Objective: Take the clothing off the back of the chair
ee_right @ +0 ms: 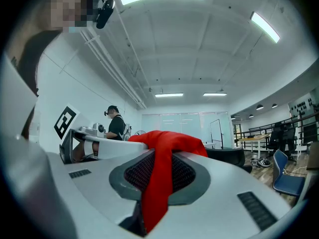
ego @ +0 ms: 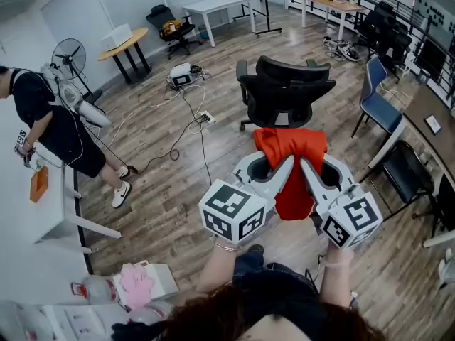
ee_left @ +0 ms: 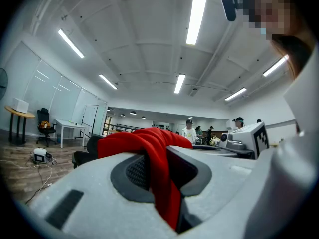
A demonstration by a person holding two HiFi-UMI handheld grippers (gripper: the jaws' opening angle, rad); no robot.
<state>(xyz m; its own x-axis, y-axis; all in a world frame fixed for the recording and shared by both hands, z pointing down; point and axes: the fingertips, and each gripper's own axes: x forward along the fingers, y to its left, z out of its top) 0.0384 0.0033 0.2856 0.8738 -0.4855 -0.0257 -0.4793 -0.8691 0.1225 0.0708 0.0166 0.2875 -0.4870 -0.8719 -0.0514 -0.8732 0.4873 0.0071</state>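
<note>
You hold the red fabric garment [ego: 290, 151] up with both grippers, just in front of the black mesh office chair [ego: 288, 91], on the side nearer to you; whether it touches the seat I cannot tell. The jaws of your left gripper [ee_left: 160, 156] are pressed on a fold of the cloth, which hangs down between them. Your right gripper [ee_right: 160, 158] pinches another fold in the same way. The two grippers are side by side.

The white plastic left hand-held gripper [ego: 276, 163] and right hand-held gripper [ego: 318, 165] point level, side by side, each pair of jaws pinching the red cloth garment [ego: 288, 144].
</note>
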